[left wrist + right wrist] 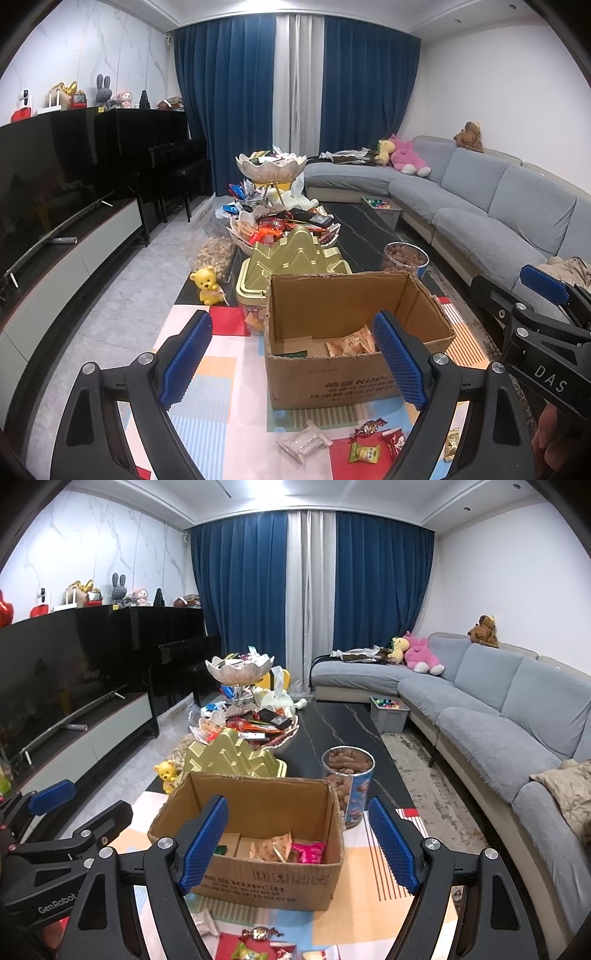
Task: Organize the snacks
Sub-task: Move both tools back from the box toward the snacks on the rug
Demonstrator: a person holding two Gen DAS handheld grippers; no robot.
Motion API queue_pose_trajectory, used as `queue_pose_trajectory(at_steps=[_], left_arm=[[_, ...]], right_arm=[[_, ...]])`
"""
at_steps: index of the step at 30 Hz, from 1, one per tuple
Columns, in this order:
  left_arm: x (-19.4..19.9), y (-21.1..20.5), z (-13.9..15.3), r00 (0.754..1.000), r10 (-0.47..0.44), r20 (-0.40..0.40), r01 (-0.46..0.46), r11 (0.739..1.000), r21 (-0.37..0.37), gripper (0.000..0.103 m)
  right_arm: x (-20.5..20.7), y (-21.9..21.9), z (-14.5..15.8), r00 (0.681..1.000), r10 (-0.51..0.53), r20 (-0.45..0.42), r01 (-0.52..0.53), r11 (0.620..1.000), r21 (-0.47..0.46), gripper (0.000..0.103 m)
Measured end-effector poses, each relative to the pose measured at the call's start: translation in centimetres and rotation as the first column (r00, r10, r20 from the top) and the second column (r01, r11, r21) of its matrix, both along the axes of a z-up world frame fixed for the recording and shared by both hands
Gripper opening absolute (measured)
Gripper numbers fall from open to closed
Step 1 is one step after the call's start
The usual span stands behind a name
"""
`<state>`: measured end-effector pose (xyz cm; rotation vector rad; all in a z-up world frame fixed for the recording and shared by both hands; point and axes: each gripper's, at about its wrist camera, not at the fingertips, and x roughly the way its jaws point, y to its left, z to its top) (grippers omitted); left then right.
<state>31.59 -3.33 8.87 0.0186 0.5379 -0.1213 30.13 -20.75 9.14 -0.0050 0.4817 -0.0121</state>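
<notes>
Corrugated brown cardboard forms the open box (354,332) that serves as the landmark here, set on a colourful patterned mat (221,387) over the dark coffee table (365,229). Inside the box, orange-and-white snack packets (352,343) are seen on its floor, with a green wrapper (291,354) beside them; in the right wrist view a pink packet (308,851) is also seen inside it. In front of the box, loose on the mat, lie a clear-wrapped white snack (304,441), a twisted-end candy (369,428), a green candy packet (365,453) and a red packet (393,441). The left gripper (291,365) is held in front of the box with its blue-padded fingers spread wide and nothing between them; the loose snacks are seen below and between the fingers, untouched. The right gripper (299,843) is likewise held released and empty, its fingers framing the box from the near side. Behind the box a gold mountain-shaped lid (295,254) is seen on its container, and behind and to the right of the box a clear canister of brown nuts (347,786) stands. Further behind the box, a two-tier dish (271,166) is heaped with snacks. A yellow bear figure (208,286) stands to the left of the box.
</notes>
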Motion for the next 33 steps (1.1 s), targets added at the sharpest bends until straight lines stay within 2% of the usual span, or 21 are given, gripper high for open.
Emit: queue_pose_trajectory(at_steps=[17, 33], left_arm=[[-2.2, -0.2, -0.8, 1.0, -0.012, -0.013, 0.012, 1.0, 0.012, 0.089], [-3.7, -0.4, -4.5, 0.996, -0.052, -0.071, 0.054, 0.998, 0.02, 0.089]], right_arm=[[-2.2, -0.9, -1.0, 1.0, -0.015, -0.02, 0.015, 1.0, -0.003, 0.079], [-3.4, -1.2, -5.2, 0.995, -0.027, -0.098, 0.026, 1.0, -0.005, 0.079]])
